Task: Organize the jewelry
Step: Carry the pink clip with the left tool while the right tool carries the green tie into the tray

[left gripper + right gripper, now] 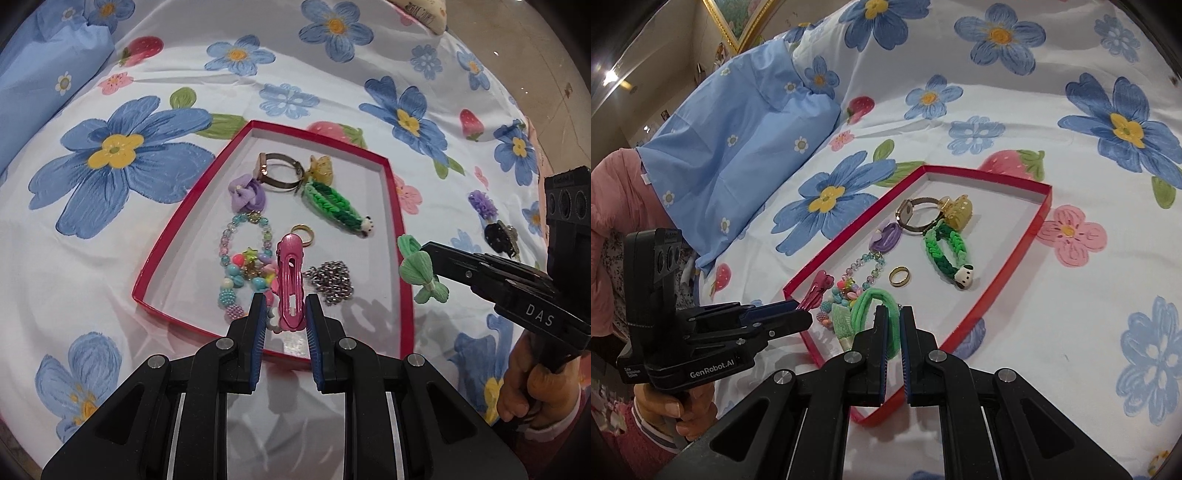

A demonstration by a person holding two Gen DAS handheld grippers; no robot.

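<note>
gripping a glossy pink clip (290,284) and ribbed green hair tie (875,314).

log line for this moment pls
left gripper: shut on pink hair clip | right gripper: shut on green bow hair tie | both above red tray | purple piece outside on bedsheet

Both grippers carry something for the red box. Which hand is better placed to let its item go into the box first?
Probably left. The left gripper holds the pink hair clip already over the red box, above the beaded bracelet. The right gripper, holding the green hair tie, looks to be just at the box's edge.
</note>
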